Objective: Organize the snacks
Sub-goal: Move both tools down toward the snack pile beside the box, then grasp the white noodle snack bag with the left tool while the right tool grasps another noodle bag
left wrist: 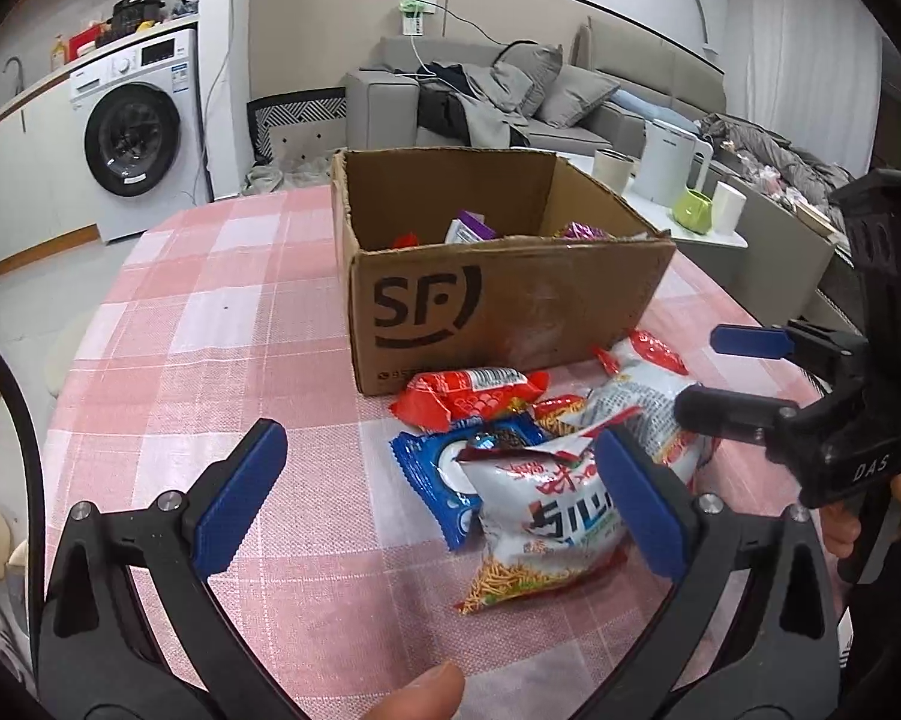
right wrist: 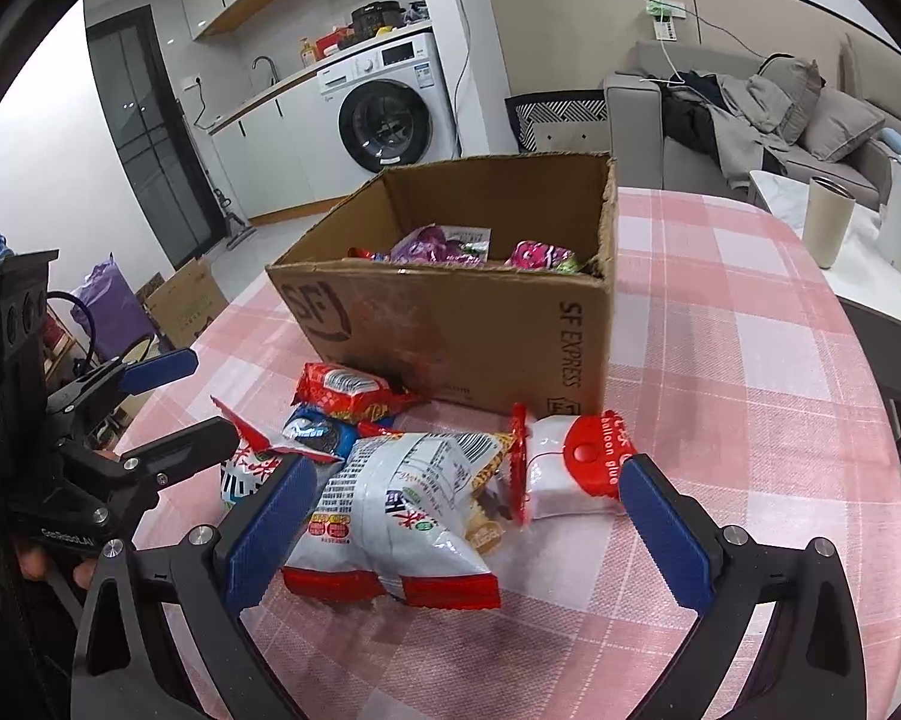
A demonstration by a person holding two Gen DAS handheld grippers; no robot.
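I am holding my left hand-held gripper (left wrist: 444, 492) spread wide at the bottom of its frame, gripping nothing, a silver noodle-snack bag (left wrist: 546, 516) lying by its right finger. My right hand-held gripper (right wrist: 456, 528) is gaping wide around another white bag (right wrist: 402, 504). Farther up, mid-frame, the cardboard box (left wrist: 498, 306) is sitting on the pink checked bench (left wrist: 210, 324), holding snacks.

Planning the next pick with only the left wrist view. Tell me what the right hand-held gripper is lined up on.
Observer: The right hand-held gripper is open, fingers either side of the big white snack bag.
Operator: Describe what lies next to that bag.
Observer: A white pack with a red cap, printed "balloon glue", in front of the box.
Operator: Report the box's right side.
Observer: It reads "SF EXPRESS".
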